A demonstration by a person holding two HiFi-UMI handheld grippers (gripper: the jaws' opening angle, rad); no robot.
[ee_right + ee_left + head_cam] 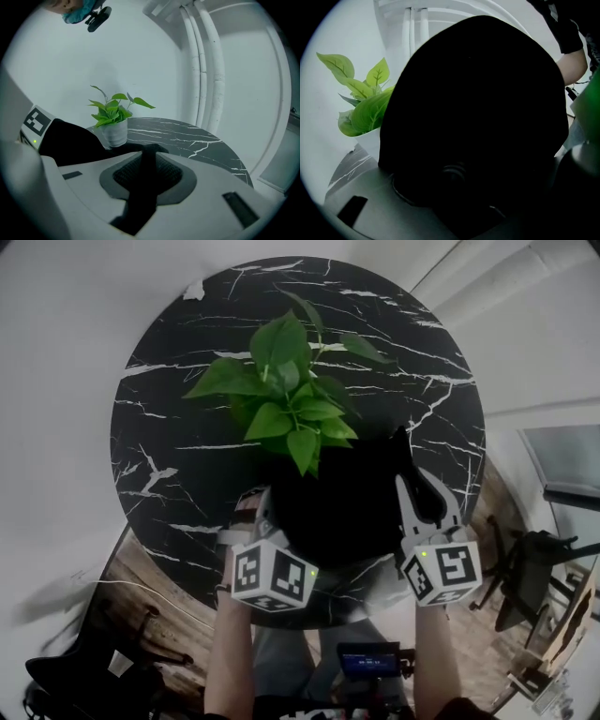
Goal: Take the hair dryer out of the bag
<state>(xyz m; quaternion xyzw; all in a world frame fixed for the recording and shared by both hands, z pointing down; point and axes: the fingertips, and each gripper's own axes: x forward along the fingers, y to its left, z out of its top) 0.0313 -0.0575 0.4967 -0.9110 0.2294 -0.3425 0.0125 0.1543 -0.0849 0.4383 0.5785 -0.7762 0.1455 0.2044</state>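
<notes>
I have a gripper on each side of the black bag (333, 507), which sits on the marble table (178, 427) close in front of me, with the potted plant (286, 399) just beyond it.

My right gripper (417, 493) is clamped on a narrow strip of the bag's cloth. The strip runs up between the pads and pokes out past the tips. I hold it there, I think, so that side of the mouth can be pulled outward.

My left gripper (265, 512) is against the opposite side of the bag. Its jaws stand wide apart and the dark bulk of the bag fills the whole gap between them. I cannot tell whether the pads are pressing on the cloth or only standing around it. Either way, its job looks to be steadying the bag while the other side is drawn open.

The hair dryer shows in no view, so I take it to be inside the bag, between my two grippers. A small ringed shape sits low ahead of my left jaws, too dark to name. The opening step looks barely begun.
</notes>
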